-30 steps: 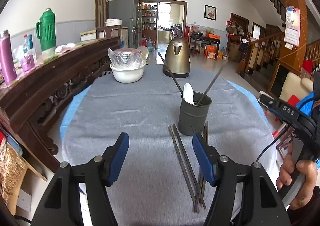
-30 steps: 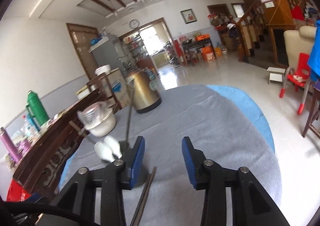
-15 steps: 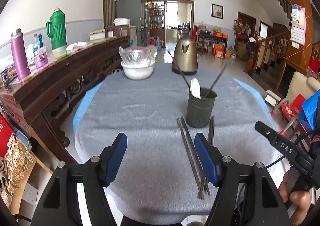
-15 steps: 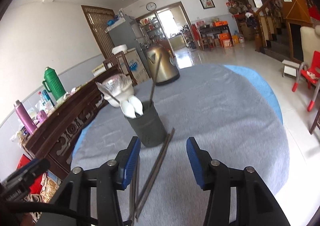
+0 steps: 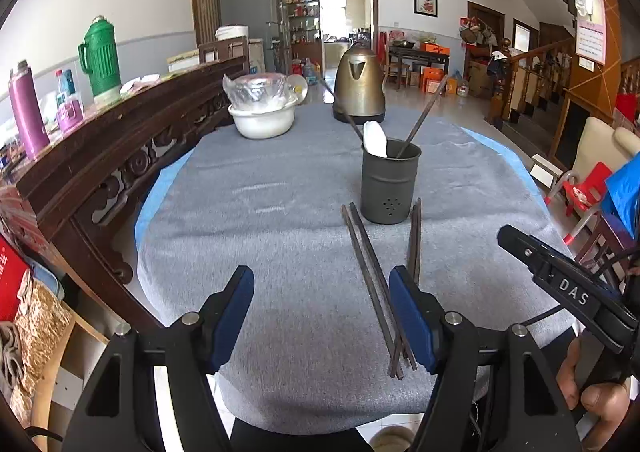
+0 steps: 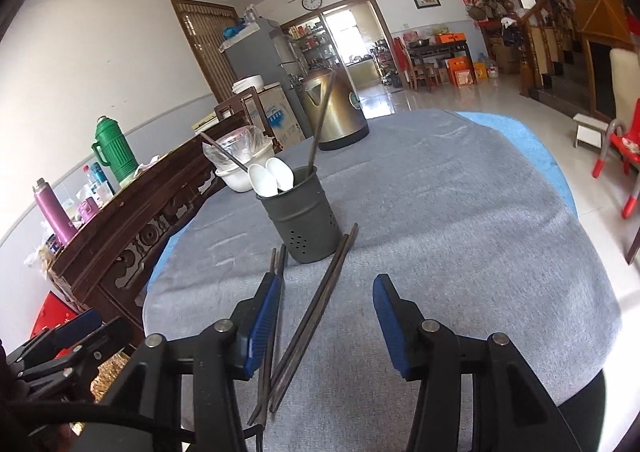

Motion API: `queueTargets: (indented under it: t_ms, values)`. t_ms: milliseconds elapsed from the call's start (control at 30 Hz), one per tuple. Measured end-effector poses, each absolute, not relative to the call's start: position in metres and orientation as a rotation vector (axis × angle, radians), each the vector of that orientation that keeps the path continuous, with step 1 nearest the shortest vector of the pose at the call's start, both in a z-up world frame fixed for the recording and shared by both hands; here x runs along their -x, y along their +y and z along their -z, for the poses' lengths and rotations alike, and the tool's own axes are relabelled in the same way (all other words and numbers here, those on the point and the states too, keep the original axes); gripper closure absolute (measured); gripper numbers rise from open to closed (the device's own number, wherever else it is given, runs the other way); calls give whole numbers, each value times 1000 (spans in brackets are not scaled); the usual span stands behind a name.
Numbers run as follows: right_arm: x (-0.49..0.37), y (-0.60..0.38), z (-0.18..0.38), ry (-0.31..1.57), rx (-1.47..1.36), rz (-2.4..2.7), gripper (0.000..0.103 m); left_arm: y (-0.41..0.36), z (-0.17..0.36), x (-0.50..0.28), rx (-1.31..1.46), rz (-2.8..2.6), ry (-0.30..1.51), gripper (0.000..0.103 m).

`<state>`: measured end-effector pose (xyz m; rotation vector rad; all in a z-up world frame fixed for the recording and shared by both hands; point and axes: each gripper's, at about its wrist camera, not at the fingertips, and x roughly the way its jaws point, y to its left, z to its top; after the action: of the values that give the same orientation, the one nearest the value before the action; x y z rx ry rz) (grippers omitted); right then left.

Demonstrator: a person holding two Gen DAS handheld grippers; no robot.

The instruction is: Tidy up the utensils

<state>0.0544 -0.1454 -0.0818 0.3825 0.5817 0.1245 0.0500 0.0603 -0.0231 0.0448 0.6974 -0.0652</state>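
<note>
A dark metal utensil holder [image 5: 389, 184] [image 6: 305, 218] stands on the grey table cloth [image 5: 260, 236]. It holds white spoons [image 5: 375, 138] [image 6: 269, 178] and two dark chopsticks [image 5: 425, 115]. Several dark chopsticks [image 5: 372, 280] [image 6: 316, 312] lie on the cloth in front of the holder, in two pairs. My left gripper [image 5: 322, 314] is open and empty, above the near table edge, left of the chopsticks. My right gripper [image 6: 324, 322] is open and empty, above the near ends of the chopsticks.
A brass kettle [image 5: 359, 85] and a white bowl with a plastic-wrapped dish [image 5: 262, 107] stand at the far side of the table. A carved wooden sideboard [image 5: 100, 155] with flasks runs along the left. A red chair [image 6: 618, 155] stands right.
Both grippers have pulled back and up from the holder toward the near table edge. The right gripper has swung down so the holder and chopsticks come into view. Both stay open.
</note>
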Motion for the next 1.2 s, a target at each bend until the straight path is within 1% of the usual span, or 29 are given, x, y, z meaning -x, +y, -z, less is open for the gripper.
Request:
queueTargets:
  t_ms: [267,400,467,600,800,900,1033,1200]
  values:
    - [-60,-150,94,622,-435,-132,52,67,28,-57,-8,45,731,32]
    - [-66,-155,91,622,-460,-151,52,66,28,-69,-12,57,737,32]
    - [-80,-162,88,660,-497,-181,52,67,27,-79,-13,58,741,32]
    - [-112,-175,90,743,-526,-206,63,72,29,-111,11,86,766,32]
    - [-160,-172,105,848,-505,-253,64,77,57,-164,44,146,856,32]
    - [-184,-165,123,903,-495,-251,68,76,77,-189,62,157,919,32]
    - [-210,-159,145,976,-534,-241,75,73,90,-211,80,161,956,32]
    - [-232,-163,150,996,-582,-223,77,65,96,-231,44,185,964,32]
